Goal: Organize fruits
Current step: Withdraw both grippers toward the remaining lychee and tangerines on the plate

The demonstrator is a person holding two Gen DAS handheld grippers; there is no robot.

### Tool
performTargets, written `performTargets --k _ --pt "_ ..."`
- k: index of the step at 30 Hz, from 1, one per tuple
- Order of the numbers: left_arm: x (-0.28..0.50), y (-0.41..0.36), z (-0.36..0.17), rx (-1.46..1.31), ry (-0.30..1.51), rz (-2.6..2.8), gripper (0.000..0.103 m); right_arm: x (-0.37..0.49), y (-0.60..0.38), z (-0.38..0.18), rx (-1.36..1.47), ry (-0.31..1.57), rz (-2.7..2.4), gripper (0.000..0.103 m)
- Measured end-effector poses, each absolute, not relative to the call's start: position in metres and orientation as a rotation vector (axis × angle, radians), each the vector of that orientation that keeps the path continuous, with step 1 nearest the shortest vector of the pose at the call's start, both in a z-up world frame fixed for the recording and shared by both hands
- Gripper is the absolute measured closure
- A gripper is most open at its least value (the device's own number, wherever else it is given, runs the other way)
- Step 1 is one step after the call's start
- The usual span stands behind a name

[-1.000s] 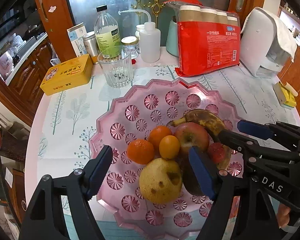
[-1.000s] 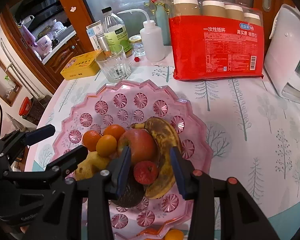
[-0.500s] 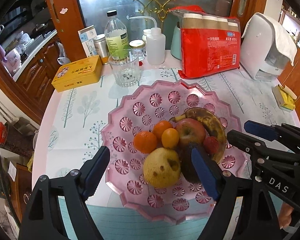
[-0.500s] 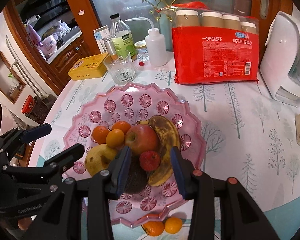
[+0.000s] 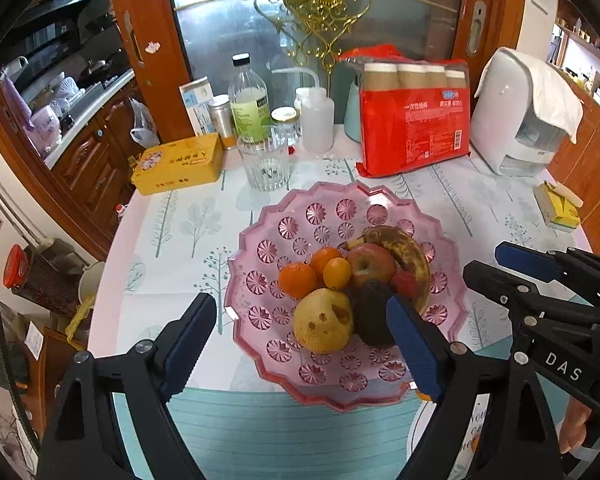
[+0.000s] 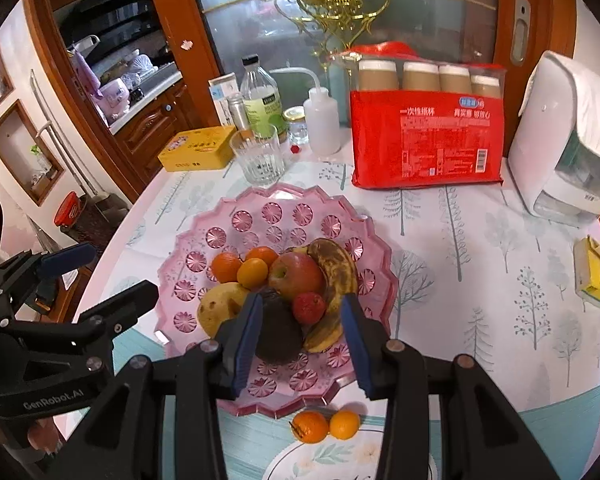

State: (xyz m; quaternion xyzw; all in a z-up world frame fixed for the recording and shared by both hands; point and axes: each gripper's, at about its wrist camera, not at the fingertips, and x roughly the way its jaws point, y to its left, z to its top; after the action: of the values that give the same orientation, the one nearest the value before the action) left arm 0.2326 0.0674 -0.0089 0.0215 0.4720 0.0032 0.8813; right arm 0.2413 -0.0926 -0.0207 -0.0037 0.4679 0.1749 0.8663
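A pink scalloped fruit plate [image 5: 300, 216] [image 6: 260, 208] holds a pile: a pear [image 5: 322, 326], oranges [image 5: 297, 279], an apple [image 5: 370, 266], a brown-spotted banana [image 6: 336, 268], a dark avocado [image 6: 278, 332] and a small red fruit [image 6: 309, 307]. Two small oranges [image 6: 326, 426] lie on the table in front of the plate's near rim. My left gripper [image 5: 300, 342] is open and empty, above the near side of the plate. My right gripper [image 6: 300, 334] is open and empty, above the avocado and the red fruit.
Behind the plate stand a drinking glass [image 5: 265, 166], a bottle [image 5: 249, 104], a squeeze bottle [image 5: 318, 124], a yellow tin [image 5: 178, 164], a red pack of paper cups [image 5: 416, 120] and a white appliance [image 5: 516, 120]. A yellow box [image 6: 596, 272] lies at the right edge.
Both grippers have drawn back and up from the plate, so the fruit looks smaller. The two small oranges on the table have come into the right wrist view.
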Motion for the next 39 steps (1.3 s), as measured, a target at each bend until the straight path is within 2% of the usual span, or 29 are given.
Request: performTargets --k 13,18,30,39 --pt "0.187 0.049 0.027 0.051 0.925 0.021 0.013 0.201 -0.109 0.011 -0.012 0.919 0.399 0.061" --pt "0.171 0.037 0.030 0.050 0.920 0.012 0.013 0.183 -0.120 0.014 -0.016 0.907 0.408 0.057" --pt "0.128 0.000 0.017 0.018 0.919 -0.014 0.013 0.142 -0.161 -0.001 -0.016 0.924 0.380 0.057" --pt "0.086 -0.036 -0.020 -0.008 0.975 -0.087 0.013 0.106 -0.198 -0.041 0.006 0.991 0.325 0.057"
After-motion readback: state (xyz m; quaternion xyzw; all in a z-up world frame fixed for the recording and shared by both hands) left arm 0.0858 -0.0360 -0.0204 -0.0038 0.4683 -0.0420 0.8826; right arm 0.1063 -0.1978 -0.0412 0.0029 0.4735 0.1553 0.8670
